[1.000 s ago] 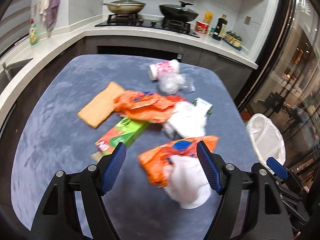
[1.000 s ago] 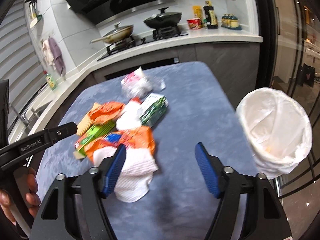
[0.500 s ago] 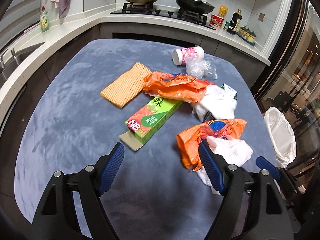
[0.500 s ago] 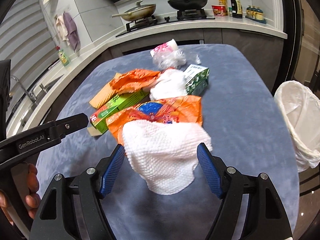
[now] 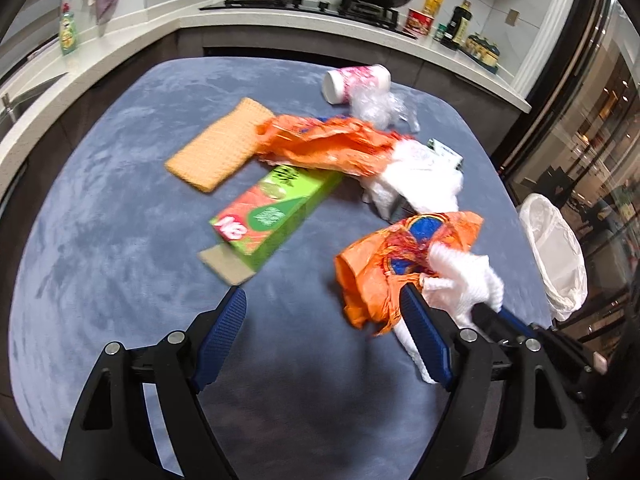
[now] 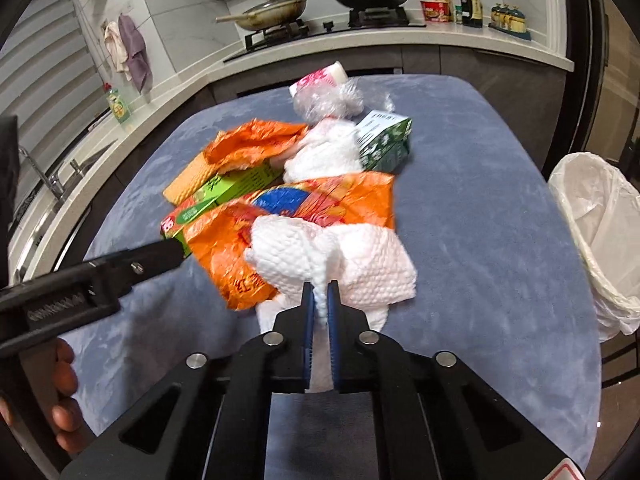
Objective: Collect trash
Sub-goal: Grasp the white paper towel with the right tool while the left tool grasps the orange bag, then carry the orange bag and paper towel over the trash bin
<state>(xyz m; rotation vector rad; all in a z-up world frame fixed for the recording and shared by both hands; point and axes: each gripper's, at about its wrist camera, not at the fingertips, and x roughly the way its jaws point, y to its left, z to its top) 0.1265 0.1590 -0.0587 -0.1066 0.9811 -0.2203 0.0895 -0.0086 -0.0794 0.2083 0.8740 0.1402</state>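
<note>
Now my right gripper is pinched on the paper towel, near table edge.
Quilted white towel bunched between its blue ribbed pads; my left gripper has jaws apart and opening, nothing between them. Crinkly orange wrapper lies under the towel. Beyond: flat green carton, waffle-textured orange sponge, second orange wrapper, wadded tissue, small green-white box, clear plastic, tipped paper cup. All on a blue velvety table; white-lined bin right; kitchen counter with pans behind.
</note>
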